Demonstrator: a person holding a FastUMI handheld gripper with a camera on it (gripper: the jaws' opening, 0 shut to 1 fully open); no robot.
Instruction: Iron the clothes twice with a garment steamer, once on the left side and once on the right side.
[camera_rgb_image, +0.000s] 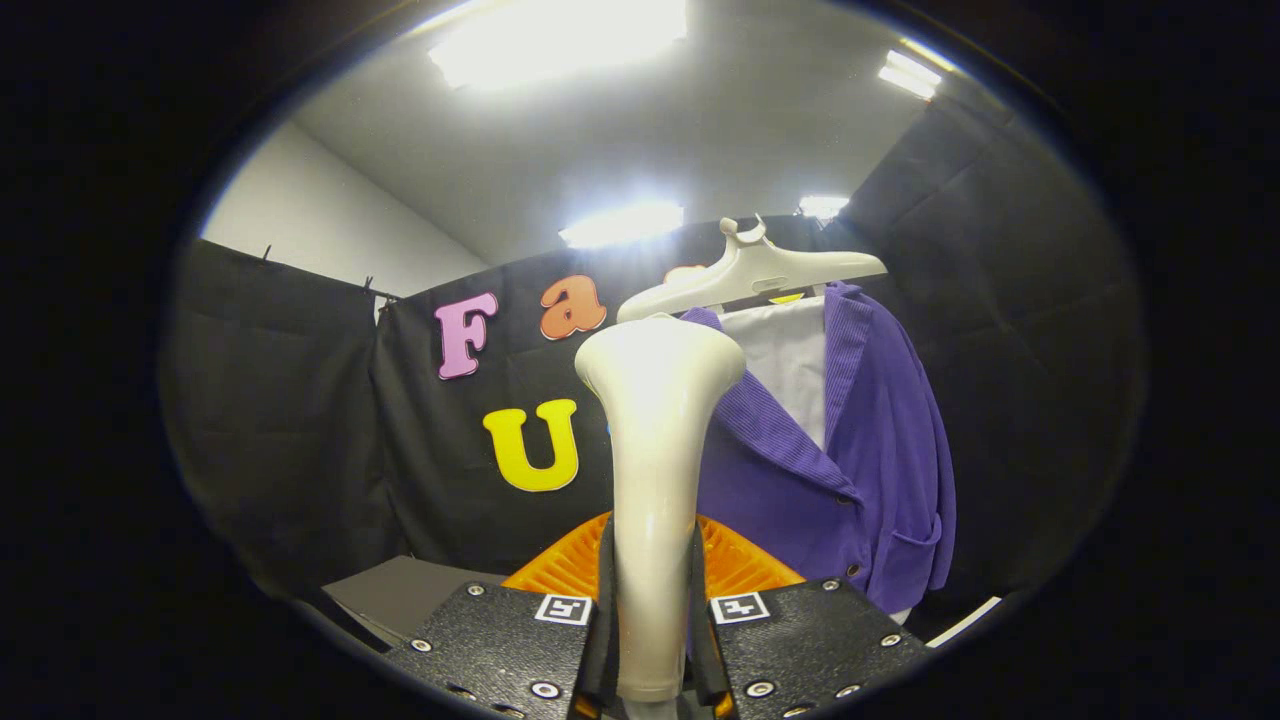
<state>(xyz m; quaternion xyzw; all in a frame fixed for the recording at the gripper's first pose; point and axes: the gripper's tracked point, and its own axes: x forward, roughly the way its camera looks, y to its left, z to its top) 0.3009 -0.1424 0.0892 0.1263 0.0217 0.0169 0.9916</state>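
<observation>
My gripper (650, 620) is shut on the cream garment steamer (655, 440), both black fingers pressing its slim handle. The steamer stands upright between the fingers and its wide head rises in front of the left part of the garment. A purple ribbed cardigan (850, 450) over a white inner layer (785, 360) hangs on a cream hanger (755, 272) beyond the steamer and to its right. The steamer head covers the cardigan's left edge; whether it touches the cloth I cannot tell.
An orange ribbed object (735, 560) sits just beyond the fingers, behind the steamer handle. A grey flat surface (400, 592) lies low to the left. Black cloth walls close in behind and on both sides.
</observation>
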